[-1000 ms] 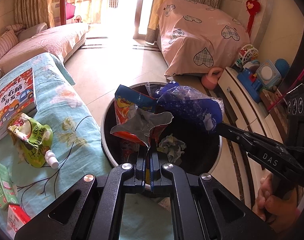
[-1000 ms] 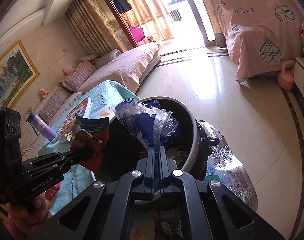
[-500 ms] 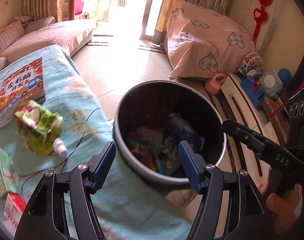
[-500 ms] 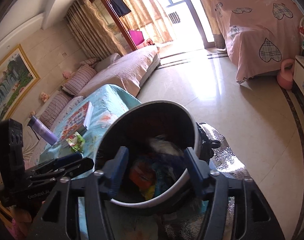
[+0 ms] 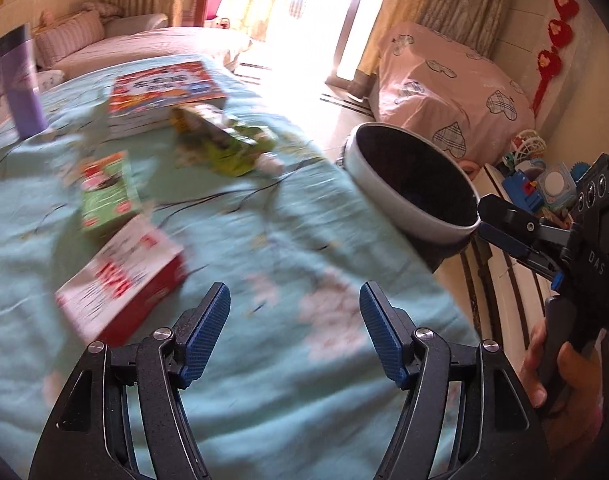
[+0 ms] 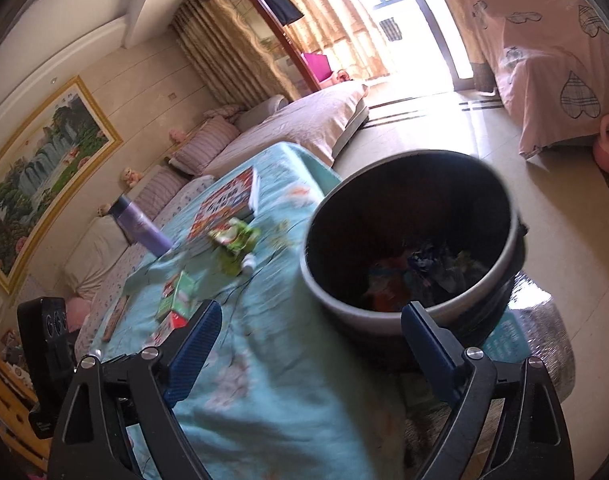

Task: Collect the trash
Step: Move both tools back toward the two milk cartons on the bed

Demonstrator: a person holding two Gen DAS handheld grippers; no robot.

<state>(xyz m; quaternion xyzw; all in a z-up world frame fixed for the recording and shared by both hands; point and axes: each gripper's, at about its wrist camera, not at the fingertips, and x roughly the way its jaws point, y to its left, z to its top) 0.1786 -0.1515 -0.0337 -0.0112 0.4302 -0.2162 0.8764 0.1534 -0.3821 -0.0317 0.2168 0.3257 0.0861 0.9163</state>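
place: home living room | cues: sofa [image 6: 304,120], framed painting [image 6: 36,160], curtains [image 6: 224,40]

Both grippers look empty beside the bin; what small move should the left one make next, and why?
Probably ease the left gripper forward toward the red-and-white box, the nearest item on the teal cloth. Its jaws stand apart with nothing between them. The bin already holds wrappers, while the green carton and green pouch also lie uncollected.

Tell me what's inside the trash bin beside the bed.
In the right wrist view, the trash bin holds crumpled wrappers, orange-red and dark blue, at the bottom. Its near wall and shadow hide whatever lies under them. The left wrist view shows only a dark interior.
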